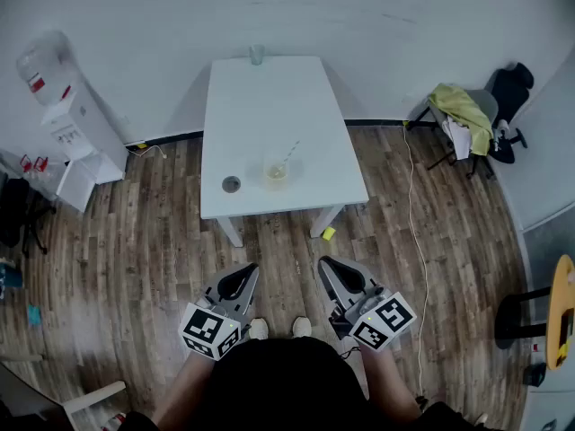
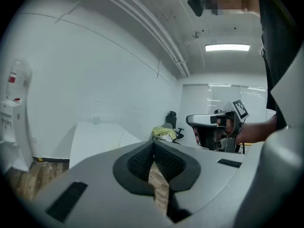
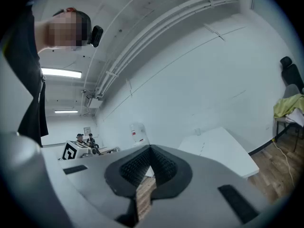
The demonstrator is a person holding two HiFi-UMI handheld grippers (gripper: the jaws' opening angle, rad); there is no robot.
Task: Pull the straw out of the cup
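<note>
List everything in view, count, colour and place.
table: one, white, by the wall
cup: one, clear, table's near side
straw: one, pale, in the cup
disc: one, dark, left of cup
glass: one, clear, table's far edge
water dispenser: one, white, far left
grey chair: one, far right
black chair: one, behind it
cloth: one, yellow, on grey chair
cable: one, white, floor, right
left gripper: one, grey, shut, empty, low, left
right gripper: one, grey, shut, empty, low, right

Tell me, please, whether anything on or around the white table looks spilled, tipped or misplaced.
Nothing looks spilled: the cup stands upright on the table, its straw leaning inside. Only a small yellow object lying on the floor beside a table leg seems out of place.
</note>
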